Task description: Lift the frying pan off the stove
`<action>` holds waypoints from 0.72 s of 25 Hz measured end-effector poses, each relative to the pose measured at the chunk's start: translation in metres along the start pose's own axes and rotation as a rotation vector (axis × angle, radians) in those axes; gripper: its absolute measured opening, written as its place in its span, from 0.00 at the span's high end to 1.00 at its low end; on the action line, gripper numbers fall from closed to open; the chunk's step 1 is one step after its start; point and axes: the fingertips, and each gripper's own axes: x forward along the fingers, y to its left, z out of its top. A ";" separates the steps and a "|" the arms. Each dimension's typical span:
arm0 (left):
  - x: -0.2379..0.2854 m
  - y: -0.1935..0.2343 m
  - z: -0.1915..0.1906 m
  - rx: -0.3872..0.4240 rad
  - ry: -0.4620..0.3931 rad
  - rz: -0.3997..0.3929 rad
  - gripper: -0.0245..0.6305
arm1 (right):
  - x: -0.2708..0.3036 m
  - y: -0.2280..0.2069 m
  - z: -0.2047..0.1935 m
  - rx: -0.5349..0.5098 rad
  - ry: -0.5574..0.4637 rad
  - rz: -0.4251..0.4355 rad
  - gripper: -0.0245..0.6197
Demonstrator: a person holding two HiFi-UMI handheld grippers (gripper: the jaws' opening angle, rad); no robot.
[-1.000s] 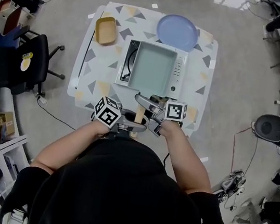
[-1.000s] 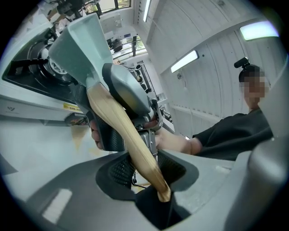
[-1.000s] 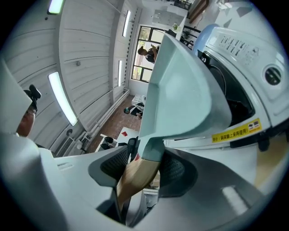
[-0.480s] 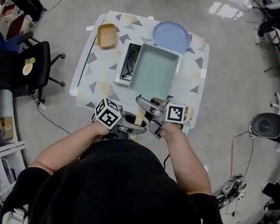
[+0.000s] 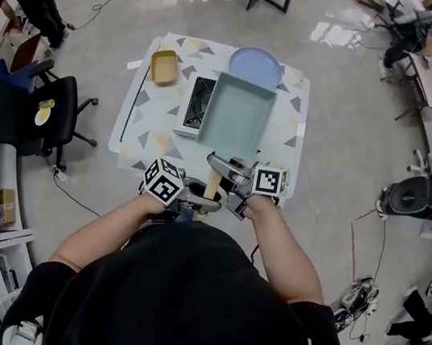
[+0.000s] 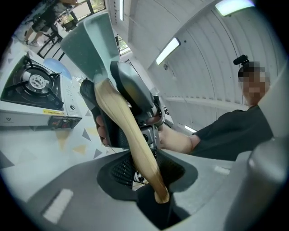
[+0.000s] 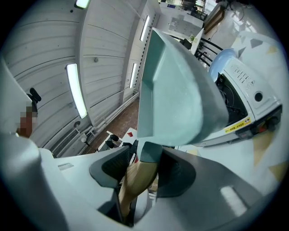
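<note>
Pan (image 5: 237, 118), square and teal, was up off the stove (image 5: 197, 105), hanging over its right part in the head view. The left gripper view showed the burner (image 6: 31, 83) bare, with the pan tilted in the air above it. Both tools were on the wooden handle (image 5: 213, 182) at the pan's near end. Left gripper (image 6: 146, 173) had the handle's end between its pads, jaws closing on it. Right gripper (image 7: 137, 173) pinched the handle farther up, just by the pan, jaws also closing. Stove sat on a patterned table (image 5: 146, 128). Blue plate (image 5: 256, 64) lay at the far edge, tan dish (image 5: 164, 67) at far left. Black chair (image 5: 27, 109) stood left of the table.
</note>
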 end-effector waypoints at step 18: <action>0.008 -0.050 -0.011 0.136 0.026 -0.009 0.58 | -0.021 0.057 -0.014 -0.097 -0.030 0.000 0.66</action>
